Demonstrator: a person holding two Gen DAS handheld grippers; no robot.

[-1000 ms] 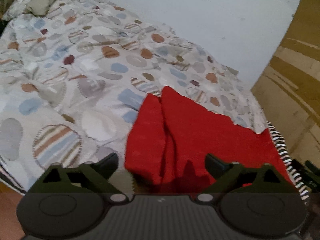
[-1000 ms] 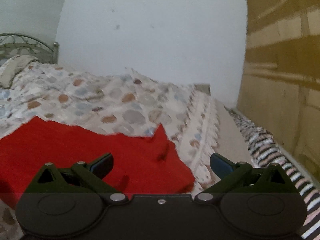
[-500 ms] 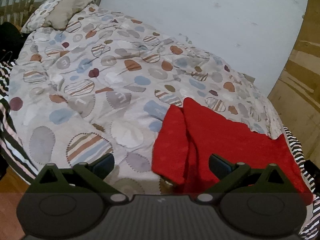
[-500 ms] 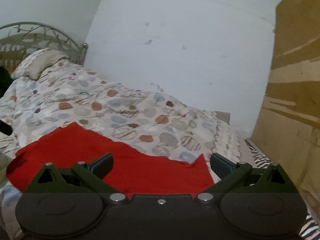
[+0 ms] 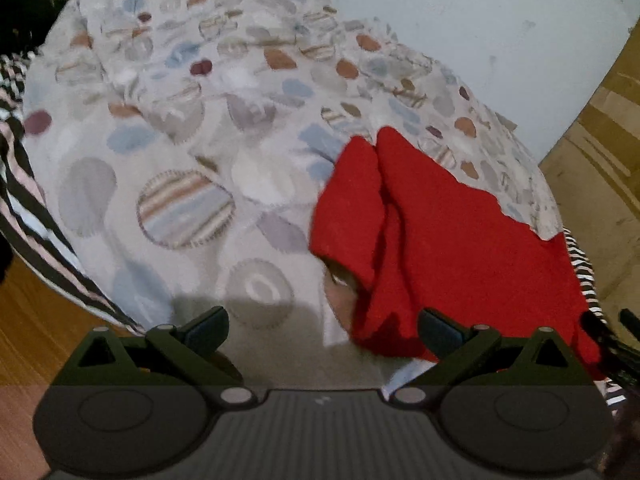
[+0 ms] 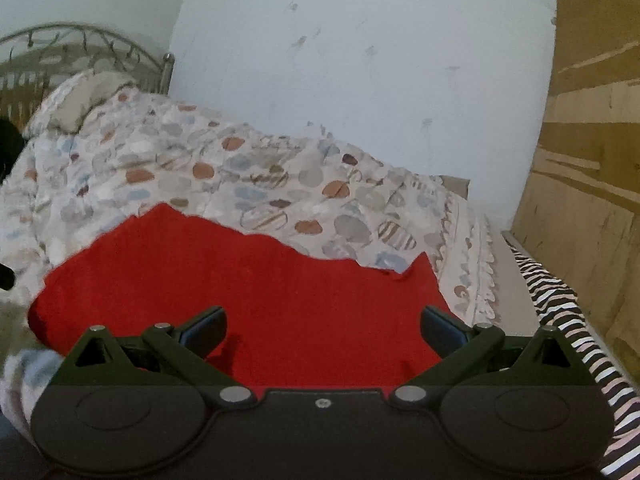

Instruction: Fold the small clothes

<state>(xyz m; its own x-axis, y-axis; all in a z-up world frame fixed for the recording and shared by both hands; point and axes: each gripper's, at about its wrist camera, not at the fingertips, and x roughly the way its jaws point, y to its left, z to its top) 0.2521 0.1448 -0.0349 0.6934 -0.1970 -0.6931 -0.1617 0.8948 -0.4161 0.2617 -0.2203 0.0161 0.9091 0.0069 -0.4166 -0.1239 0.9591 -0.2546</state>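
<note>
- Left hand-held gripper: wide open, empty, now drawn back and left of the red garment.
- Right hand-held gripper: wide open, empty, raised over the garment's right part.
- Garment released on the bed, left edge folded inward; next fold pending.

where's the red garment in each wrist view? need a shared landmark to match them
Left wrist: the red garment fills the right-centre and lower right, its bunched fold on its left side, reaching down behind the right finger.
Right wrist: the red garment spans the centre and lower left, running down between the open jaws.
Shared landmark: the spotted quilt under the garment, against the pale wall.
</note>
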